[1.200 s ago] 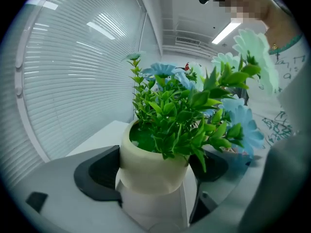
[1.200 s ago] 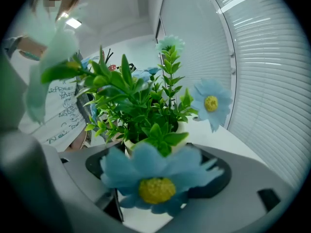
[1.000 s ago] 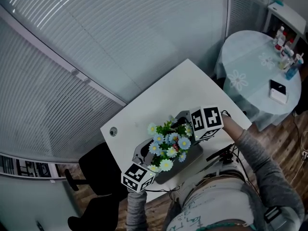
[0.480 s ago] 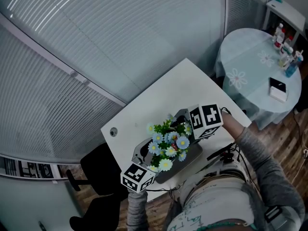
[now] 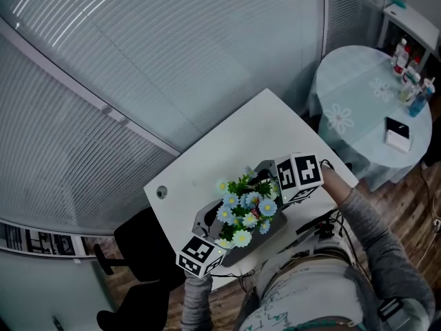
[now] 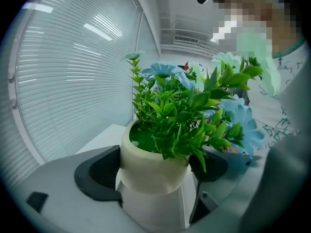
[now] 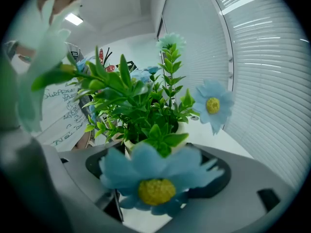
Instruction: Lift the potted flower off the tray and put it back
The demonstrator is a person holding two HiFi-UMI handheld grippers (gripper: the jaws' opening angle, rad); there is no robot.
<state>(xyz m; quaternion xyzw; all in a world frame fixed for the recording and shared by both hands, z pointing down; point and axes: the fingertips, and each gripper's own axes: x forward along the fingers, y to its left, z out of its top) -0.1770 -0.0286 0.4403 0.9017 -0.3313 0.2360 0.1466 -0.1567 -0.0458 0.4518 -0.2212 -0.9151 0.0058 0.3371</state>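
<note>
The potted flower (image 5: 244, 211) has blue daisies and green leaves in a cream pot (image 6: 150, 166). It is over a dark grey tray (image 5: 267, 236) at the near edge of the white table (image 5: 227, 150). My left gripper (image 5: 222, 224) reaches in from the lower left. In the left gripper view, my left gripper (image 6: 153, 171) has both black pads against the pot's sides. My right gripper (image 5: 267, 185) comes from the right, its jaws flanking the pot (image 7: 181, 126). A blue bloom (image 7: 155, 176) hides most of that grip. Whether the pot's base touches the tray is hidden.
Slatted blinds run behind the table. A round table with a pale blue cloth (image 5: 358, 102) stands at the right, carrying bottles (image 5: 412, 81) and a small box (image 5: 397, 133). A black chair (image 5: 138, 243) sits at the left, and cables (image 5: 317, 223) hang at the table's front edge.
Both grippers and the flower have shifted very slightly down in the head view, still together. The grip looks unchanged.
</note>
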